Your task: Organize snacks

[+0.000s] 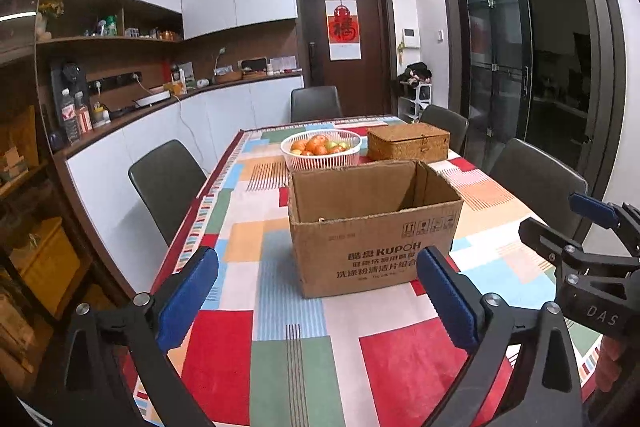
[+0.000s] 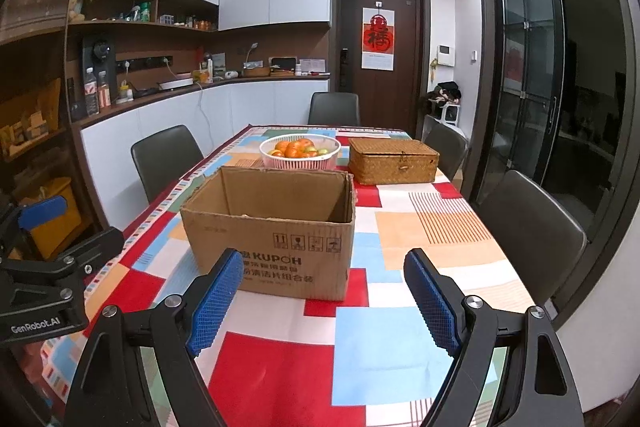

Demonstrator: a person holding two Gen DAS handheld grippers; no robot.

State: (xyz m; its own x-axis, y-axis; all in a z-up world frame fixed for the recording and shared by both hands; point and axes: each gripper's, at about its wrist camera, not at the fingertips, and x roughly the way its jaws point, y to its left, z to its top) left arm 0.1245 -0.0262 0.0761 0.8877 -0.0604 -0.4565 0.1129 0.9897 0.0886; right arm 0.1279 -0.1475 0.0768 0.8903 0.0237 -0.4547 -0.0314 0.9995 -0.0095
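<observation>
An open brown cardboard box (image 1: pixel 372 227) (image 2: pixel 276 227) printed KUPOH stands on the patchwork tablecloth (image 1: pixel 280 347) (image 2: pixel 380 347), flaps up; its inside is mostly hidden from both views. My left gripper (image 1: pixel 318 269) hovers above the cloth just in front of the box, blue pads wide apart, nothing between them. My right gripper (image 2: pixel 324 269) hangs likewise in front of the box, open and empty. The right gripper's side shows at the right edge of the left wrist view; the left one's shows at the left edge of the right wrist view. No snack packets are visible.
Behind the box sit a white basket of oranges and apples (image 1: pixel 320 149) (image 2: pixel 300 151) and a lidded wicker chest (image 1: pixel 408 143) (image 2: pixel 394 161). Dark chairs (image 1: pixel 166 187) (image 2: pixel 532 227) ring the table. A counter with cabinets runs along the left wall; glass doors stand on the right.
</observation>
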